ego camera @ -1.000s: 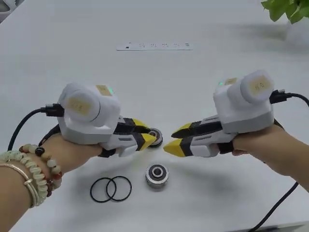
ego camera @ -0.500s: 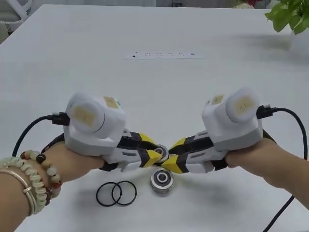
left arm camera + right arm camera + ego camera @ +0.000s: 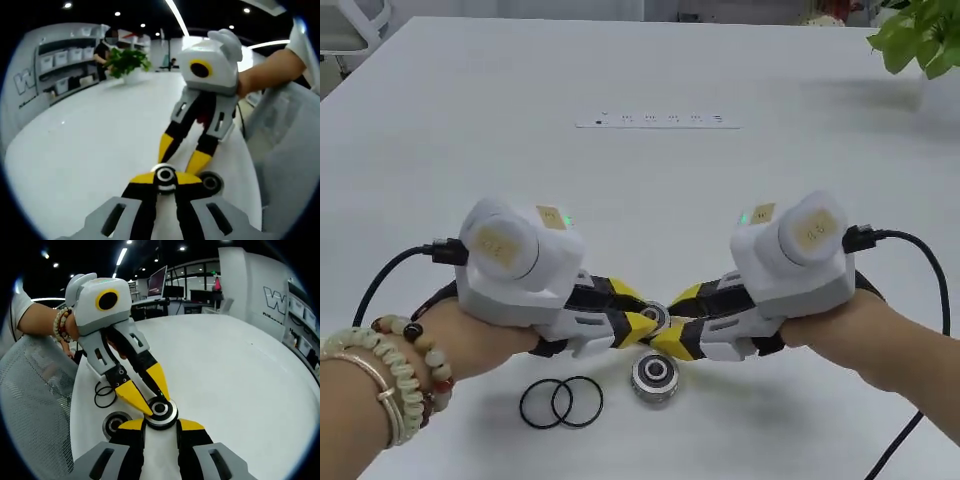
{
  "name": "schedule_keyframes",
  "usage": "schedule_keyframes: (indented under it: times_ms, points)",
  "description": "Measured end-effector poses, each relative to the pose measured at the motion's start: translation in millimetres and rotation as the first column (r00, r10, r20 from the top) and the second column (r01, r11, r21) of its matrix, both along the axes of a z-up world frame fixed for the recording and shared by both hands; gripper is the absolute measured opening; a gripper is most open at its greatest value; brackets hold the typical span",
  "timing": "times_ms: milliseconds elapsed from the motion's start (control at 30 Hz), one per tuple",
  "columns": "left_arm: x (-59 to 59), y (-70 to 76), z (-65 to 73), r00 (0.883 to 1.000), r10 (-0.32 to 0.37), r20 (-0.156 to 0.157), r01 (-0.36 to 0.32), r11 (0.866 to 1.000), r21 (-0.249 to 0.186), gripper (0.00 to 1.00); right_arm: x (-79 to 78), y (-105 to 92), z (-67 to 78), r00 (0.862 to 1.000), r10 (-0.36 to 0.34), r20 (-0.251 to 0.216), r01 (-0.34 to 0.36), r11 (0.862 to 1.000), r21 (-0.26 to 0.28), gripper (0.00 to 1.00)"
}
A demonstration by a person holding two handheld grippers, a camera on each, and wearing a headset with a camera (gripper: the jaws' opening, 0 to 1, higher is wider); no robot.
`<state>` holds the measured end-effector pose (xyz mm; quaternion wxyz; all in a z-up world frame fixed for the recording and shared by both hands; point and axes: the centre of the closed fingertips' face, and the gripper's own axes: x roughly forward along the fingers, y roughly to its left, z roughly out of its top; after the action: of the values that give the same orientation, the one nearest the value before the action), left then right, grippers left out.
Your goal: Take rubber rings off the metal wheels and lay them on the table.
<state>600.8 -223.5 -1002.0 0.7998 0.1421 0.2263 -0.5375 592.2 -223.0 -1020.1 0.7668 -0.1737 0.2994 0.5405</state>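
Note:
A small metal wheel [image 3: 653, 316] with a dark rubber ring on its rim hangs above the table, and my left gripper [image 3: 638, 312] is shut on it. In the left gripper view the wheel [image 3: 165, 176] sits between the yellow tips. My right gripper [image 3: 672, 320] faces it from the right, open, its two yellow tips straddling the same wheel [image 3: 161, 412]. A second wheel [image 3: 655, 375] lies flat on the table just below. Two black rubber rings [image 3: 562, 402] lie overlapping to its left.
The white table [image 3: 640, 190] stretches far ahead. A white power strip [image 3: 658, 121] lies at the back centre, and a green plant [image 3: 920, 40] stands at the back right corner. Cables trail from both grippers toward the front edge.
My right gripper has moved left until its tips reach around the wheel held in my left gripper. The head camera has tilted, shifting the whole picture down.

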Motion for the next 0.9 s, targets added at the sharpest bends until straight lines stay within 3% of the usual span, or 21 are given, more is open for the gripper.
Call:
schedule_keyframes:
  times_ms: [267, 500, 567, 700, 767, 900]
  points:
    - [0.3, -0.7, 0.3, 1.0, 0.0, 0.0, 0.0, 1.0, 0.0, 0.14, -0.5, -2.5, 0.2, 0.999, 0.025, 0.021, -0.025, 0.999, -0.025, 0.18]
    - [0.2, -0.7, 0.2, 1.0, 0.003, 0.0, -0.003, 1.0, 0.002, 0.14, -1.3, -3.5, 0.9, 1.0, 0.021, 0.011, -0.021, 0.999, -0.03, 0.17]
    - [0.2, -0.7, 0.2, 1.0, 0.003, 0.001, -0.003, 1.0, 0.003, 0.14, -2.3, -4.6, 1.2, 1.0, 0.005, -0.017, -0.006, 1.0, -0.026, 0.17]
    - [0.1, -0.9, 0.2, 1.0, 0.005, 0.0, -0.005, 1.0, 0.003, 0.14, -1.0, -3.5, 2.0, 1.0, -0.007, -0.019, 0.006, 1.0, -0.012, 0.2]
    - [0.0, -0.9, 0.2, 1.0, 0.008, -0.002, -0.008, 1.0, 0.001, 0.14, -3.9, -0.3, -0.9, 0.999, -0.013, -0.043, 0.012, 1.0, -0.012, 0.23]
    - [0.0, -0.9, 0.2, 1.0, 0.009, -0.001, -0.009, 1.0, 0.001, 0.14, -0.5, 0.6, 1.7, 1.0, -0.025, -0.016, 0.025, 1.0, -0.012, 0.25]
